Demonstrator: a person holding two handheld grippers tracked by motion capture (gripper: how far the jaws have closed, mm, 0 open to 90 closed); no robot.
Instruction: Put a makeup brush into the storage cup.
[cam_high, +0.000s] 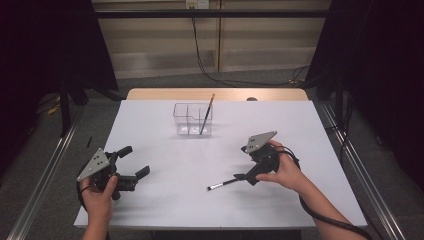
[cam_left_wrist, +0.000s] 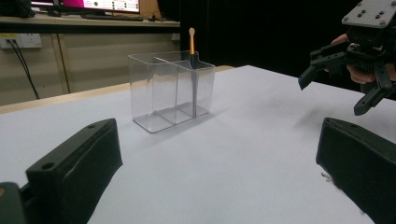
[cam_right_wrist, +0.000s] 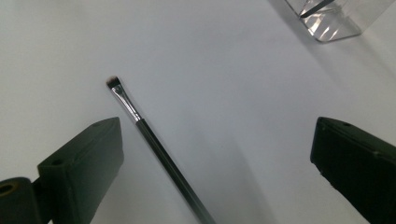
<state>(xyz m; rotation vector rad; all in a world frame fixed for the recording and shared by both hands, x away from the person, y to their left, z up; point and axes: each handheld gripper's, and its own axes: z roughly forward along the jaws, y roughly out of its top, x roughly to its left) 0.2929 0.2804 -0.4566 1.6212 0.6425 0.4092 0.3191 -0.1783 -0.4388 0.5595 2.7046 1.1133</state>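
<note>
White tabletop (cam_high: 200, 200) fills the middle of the high view, with a thin black brush (cam_right_wrist: 154, 144) lying flat at lower centre, between the spread jaws of the right claw (cam_high: 243, 177) — released, gripping nothing. The left claw (cam_high: 134, 166), also released, idles at lower left. Closing could pinch off-centre so the slim handle rolls or skids away — or tips later when aimed at the clear divided holder (cam_high: 192, 120), upper centre, already housing an orange-handled brush (cam_high: 207, 114).

A black handle and silver ferrule were seen on the brush (cam_right_wrist: 154, 144) between the black jaws; the clear organiser (cam_high: 193, 119) beyond held an orange-handled brush (cam_high: 206, 113).
</note>
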